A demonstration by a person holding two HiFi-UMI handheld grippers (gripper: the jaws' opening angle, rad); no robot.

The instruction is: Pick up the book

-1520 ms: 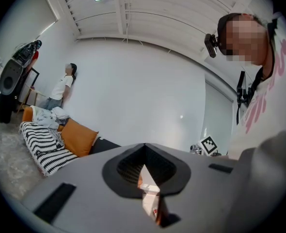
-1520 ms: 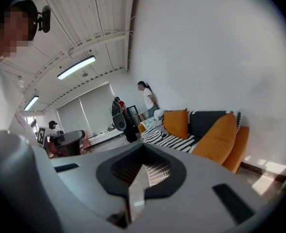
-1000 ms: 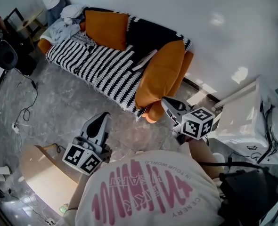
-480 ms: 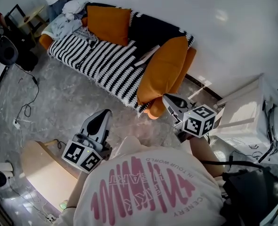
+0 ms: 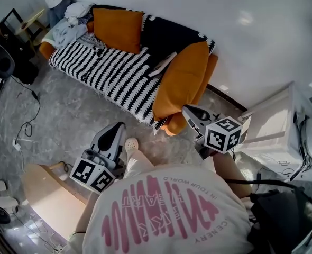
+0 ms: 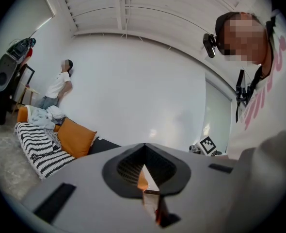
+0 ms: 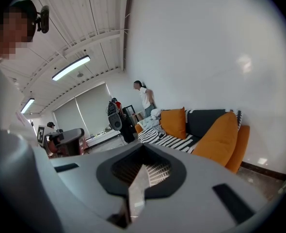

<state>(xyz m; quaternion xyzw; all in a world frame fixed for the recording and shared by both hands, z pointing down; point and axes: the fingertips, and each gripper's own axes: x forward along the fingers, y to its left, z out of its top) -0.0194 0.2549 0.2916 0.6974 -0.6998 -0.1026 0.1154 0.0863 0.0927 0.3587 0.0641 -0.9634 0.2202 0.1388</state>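
Head view: the book [image 5: 163, 64] is lying on the sofa [image 5: 106, 67], against the black backrest and just beside the large orange cushion [image 5: 181, 81], well apart from both grippers. The left gripper [image 5: 116, 129] and right gripper [image 5: 191, 112] are hovering over the floor [image 5: 66, 115]. Left gripper view: its jaws are sitting pressed together, gripping nothing. Right gripper view: its jaws are likewise meeting, empty, facing the sofa

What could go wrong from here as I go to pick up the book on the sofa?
The left claw and right claw are shut; arriving so might push the book away instead of gripping it. It lies on the soft cover, beside the big cushion, so a claw could pinch fabric too.
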